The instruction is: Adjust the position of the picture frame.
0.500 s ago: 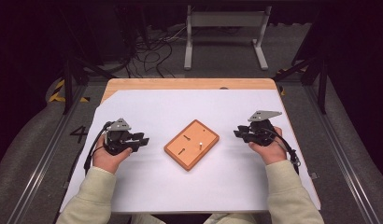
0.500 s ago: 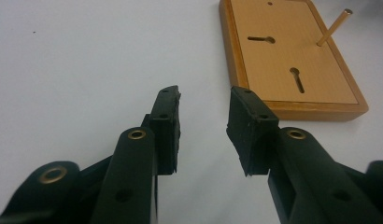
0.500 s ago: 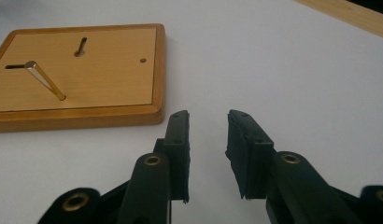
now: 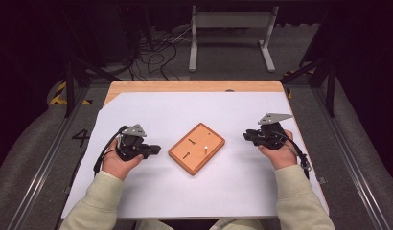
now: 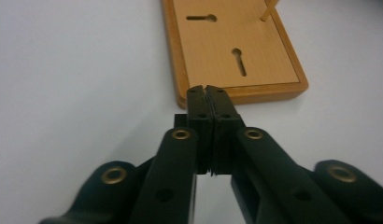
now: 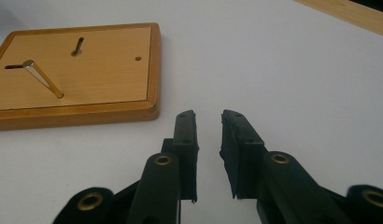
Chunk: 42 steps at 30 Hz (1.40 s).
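Sleeves, pale, two, entering from the near edge of the high view; each hand holds one claw low over the white sheet [image 4: 185, 110] that covers the desk [image 4: 194, 86].

Left claw [image 4: 156, 149]: jaws pressed flat together, nothing between them; in the left gripper view the tips [image 5: 208, 91] sit just short of the near rim of the wooden board [image 5: 236, 56], close but apparently not touching.

Right claw [image 4: 246, 136]: jaws standing apart, a clear gap, nothing held; in the right gripper view [image 6: 209, 116] the board [image 6: 77, 70] lies ahead and off to the left, a strip of bare sheet between.

Wooden board [image 4: 196, 148]: flat on the sheet between the two claws, turned corner-on to the person; long axis runs from near-left to far-right; raised rim all round; two keyhole slots cut in its face [image 5: 201, 18]; one thin peg [image 4: 204, 147] standing from it, brass-coloured with a pale tip, leaning somewhat in the right gripper view [image 6: 42, 79].

Deciding relation, as judged: board lies to the right of the left claw and to the left of the right claw; left claw the nearer of the two, yet closed; right claw farther off but ready to take the peg.

Beyond the desk: dark floor, loose cables [image 4: 156, 52], a white metal stand [image 4: 230, 21].
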Tool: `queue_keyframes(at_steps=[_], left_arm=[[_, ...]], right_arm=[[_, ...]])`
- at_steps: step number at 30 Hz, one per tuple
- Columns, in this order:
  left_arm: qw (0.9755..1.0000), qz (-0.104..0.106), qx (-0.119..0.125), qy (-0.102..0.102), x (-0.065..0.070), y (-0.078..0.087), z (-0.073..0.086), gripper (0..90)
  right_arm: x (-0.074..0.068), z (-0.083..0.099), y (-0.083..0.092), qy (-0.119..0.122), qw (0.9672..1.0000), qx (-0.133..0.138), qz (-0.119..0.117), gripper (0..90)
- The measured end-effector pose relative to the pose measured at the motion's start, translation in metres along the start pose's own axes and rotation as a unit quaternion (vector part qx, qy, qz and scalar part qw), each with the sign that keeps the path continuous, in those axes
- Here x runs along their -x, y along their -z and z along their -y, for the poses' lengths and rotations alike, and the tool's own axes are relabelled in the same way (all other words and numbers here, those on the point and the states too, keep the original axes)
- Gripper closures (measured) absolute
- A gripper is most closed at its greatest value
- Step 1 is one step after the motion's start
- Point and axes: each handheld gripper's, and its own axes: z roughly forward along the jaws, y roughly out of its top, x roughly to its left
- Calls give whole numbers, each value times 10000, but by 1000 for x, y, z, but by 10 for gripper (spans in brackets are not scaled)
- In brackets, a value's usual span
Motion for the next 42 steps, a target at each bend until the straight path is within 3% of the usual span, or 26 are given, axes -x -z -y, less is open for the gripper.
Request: queue_keyframes(at_steps=[9, 17, 20, 24, 29, 42], left_arm=[[9980, 342, -520, -86, 7, -16, -2, 899], [9925, 475, -1127, -83, 11, -38, -4, 899], [9919, 429, -1193, -69, 10, -41, -5, 899], [9922, 276, -1217, 49, 8, -50, -6, 898], [9908, 27, -1347, 96, 5, -59, -7, 898], [9941, -387, -1009, 81, -2, -71, -18, 896]], right_arm=[[1, 0, -3, -32, 9998, -127, -156, 882], [2, 2, 3, -103, 9997, -76, -195, 896], [2, 3, 5, -111, 9998, -56, -183, 896], [0, 4, 6, -109, 9998, -81, -157, 897], [1, 8, 14, -123, 9999, -8, -108, 897], [2, 20, 29, -274, 9996, 33, -8, 897]])
